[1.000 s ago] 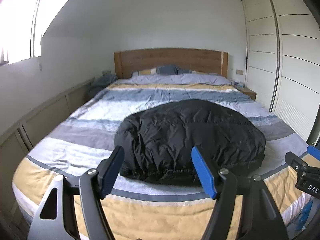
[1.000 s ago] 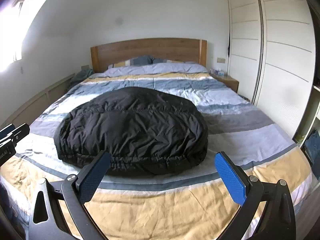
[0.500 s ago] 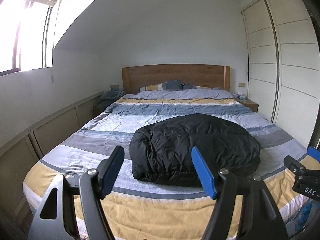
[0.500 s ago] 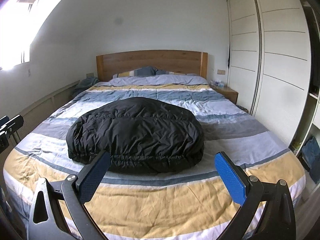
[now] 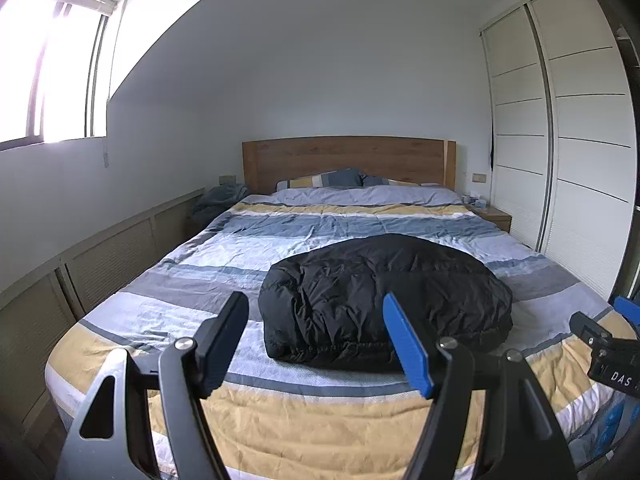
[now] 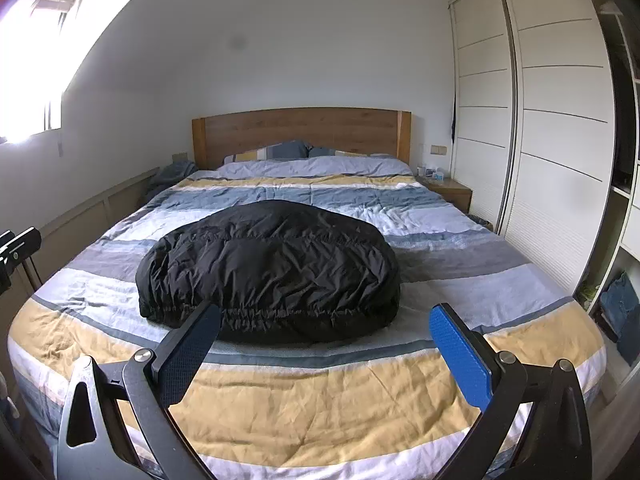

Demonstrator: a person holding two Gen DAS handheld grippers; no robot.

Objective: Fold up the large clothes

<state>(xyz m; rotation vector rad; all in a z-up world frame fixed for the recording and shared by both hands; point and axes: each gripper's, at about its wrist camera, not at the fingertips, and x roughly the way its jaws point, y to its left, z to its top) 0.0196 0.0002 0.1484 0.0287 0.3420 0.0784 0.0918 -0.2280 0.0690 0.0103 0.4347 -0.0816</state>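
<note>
Both the left gripper (image 5: 314, 338) and right gripper (image 6: 326, 346) hang spread and empty off the foot edge of the striped quilted bed (image 6: 320, 392), the puffy black padded jacket (image 6: 268, 268) looks folded into 1 bundle, so any next move is only a tidy-up.

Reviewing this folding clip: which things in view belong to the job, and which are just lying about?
Part of the job:
- black puffer jacket, bundled on the bed
- left gripper, open, empty
- right gripper, open, empty
- striped duvet, the work surface

Just lying about:
- pillows
- grey clothing heap beside the headboard
- nightstand with small items
- wardrobe
</note>
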